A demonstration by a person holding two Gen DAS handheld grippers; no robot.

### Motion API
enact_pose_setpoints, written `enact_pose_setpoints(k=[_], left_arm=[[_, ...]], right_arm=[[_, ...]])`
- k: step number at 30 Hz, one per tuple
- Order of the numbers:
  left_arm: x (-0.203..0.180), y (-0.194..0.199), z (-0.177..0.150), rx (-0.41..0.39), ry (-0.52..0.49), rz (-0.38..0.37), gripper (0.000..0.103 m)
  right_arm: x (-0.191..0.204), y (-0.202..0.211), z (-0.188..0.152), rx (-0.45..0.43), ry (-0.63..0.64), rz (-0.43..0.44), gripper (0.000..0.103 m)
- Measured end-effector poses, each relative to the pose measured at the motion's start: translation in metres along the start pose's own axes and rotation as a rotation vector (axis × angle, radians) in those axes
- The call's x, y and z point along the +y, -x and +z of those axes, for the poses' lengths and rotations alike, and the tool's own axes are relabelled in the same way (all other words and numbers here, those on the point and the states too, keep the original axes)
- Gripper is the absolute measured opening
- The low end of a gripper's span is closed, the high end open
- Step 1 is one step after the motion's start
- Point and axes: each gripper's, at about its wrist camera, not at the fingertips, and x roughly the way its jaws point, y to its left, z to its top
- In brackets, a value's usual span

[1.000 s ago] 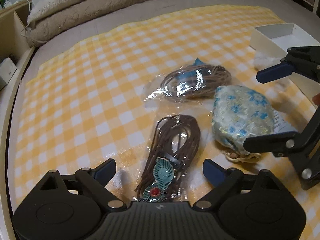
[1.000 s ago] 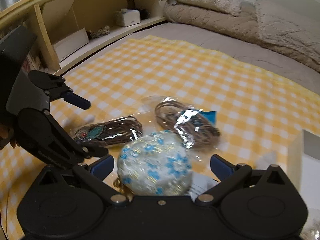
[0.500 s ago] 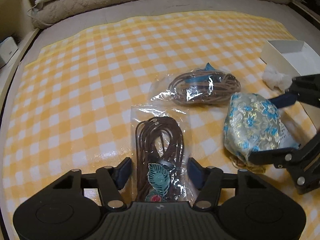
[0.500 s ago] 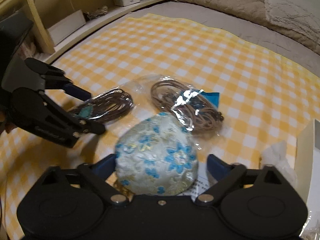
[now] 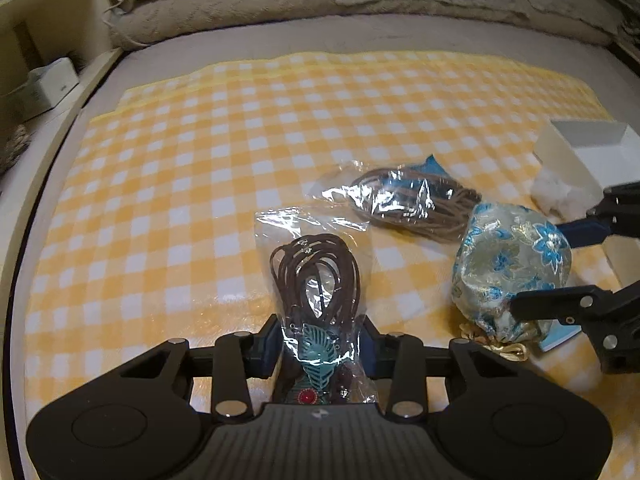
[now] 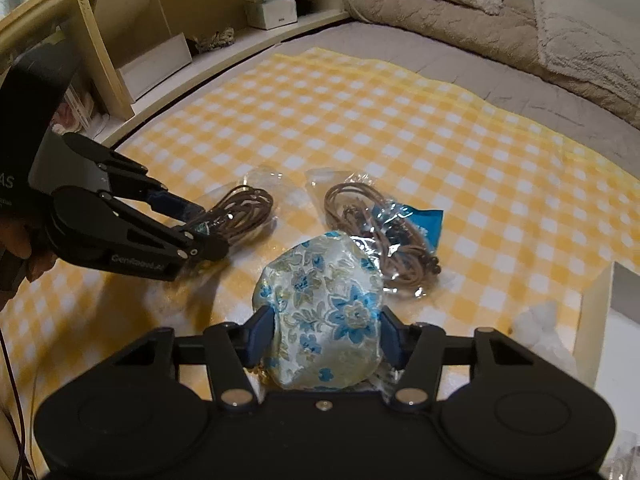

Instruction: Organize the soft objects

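My left gripper (image 5: 320, 344) is shut on a clear bag holding a dark brown cord necklace with a teal feather pendant (image 5: 316, 292); that bag also shows in the right wrist view (image 6: 240, 212). My right gripper (image 6: 324, 336) is shut on a floral blue and cream brocade pouch (image 6: 324, 320), which also shows in the left wrist view (image 5: 512, 264). A second clear bag of tan cord with a blue card (image 5: 416, 204) lies between them on the yellow checked cloth (image 5: 200, 184); it also shows in the right wrist view (image 6: 380, 232).
A white open box (image 5: 588, 160) stands at the right edge of the cloth with a white crumpled wad (image 5: 552, 194) beside it. Beige bedding (image 5: 360, 4) lies at the back. Wooden shelves with a tissue box (image 6: 272, 10) run along the left.
Both grippers have closed: the left on the necklace bag, the right on the brocade pouch. Both were open around these objects a second ago.
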Motion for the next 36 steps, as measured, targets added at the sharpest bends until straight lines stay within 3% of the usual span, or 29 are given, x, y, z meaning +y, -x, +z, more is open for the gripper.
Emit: enact_pose_setpoints(k=[3, 6, 11, 14, 16, 18, 22, 30, 32, 33, 36], left_arm=[[0.000, 0.013, -0.001, -0.024, 0.027, 0.002, 0.040], [-0.004, 0.024, -0.002, -0.046, 0.042, 0.002, 0.040], [-0.014, 0.034, -0.005, -0.054, 0.064, -0.021, 0.040], [-0.021, 0.038, -0.007, -0.057, 0.052, -0.027, 0.040], [-0.021, 0.039, -0.008, -0.056, 0.055, -0.032, 0.040], [-0.018, 0.039, -0.009, -0.054, 0.059, -0.035, 0.040], [-0.010, 0.034, -0.010, -0.039, 0.070, -0.033, 0.041], [0.005, 0.023, -0.011, -0.014, 0.104, -0.027, 0.041], [0.007, 0.021, -0.010, -0.009, 0.111, -0.025, 0.041], [0.008, 0.020, -0.010, -0.008, 0.113, -0.025, 0.041], [0.007, 0.020, -0.009, -0.005, 0.120, -0.020, 0.041]], right_arm=[[-0.002, 0.009, 0.000, -0.016, -0.015, 0.004, 0.053], [-0.004, 0.018, 0.001, -0.033, -0.034, 0.000, 0.029], [-0.004, 0.023, -0.003, -0.030, -0.045, -0.010, 0.030], [-0.004, 0.021, -0.007, -0.014, -0.052, 0.013, 0.045], [-0.001, 0.019, -0.009, -0.020, -0.048, -0.005, 0.080], [0.003, 0.017, -0.010, -0.043, -0.032, -0.029, 0.098], [0.002, 0.005, -0.009, -0.036, -0.055, -0.001, 0.102], [0.004, -0.025, -0.008, 0.020, -0.085, -0.017, 0.102], [0.000, -0.029, -0.009, 0.035, -0.102, -0.025, 0.096], [-0.002, -0.031, -0.009, 0.049, -0.113, -0.018, 0.086], [-0.005, -0.031, -0.009, 0.052, -0.112, -0.007, 0.076]])
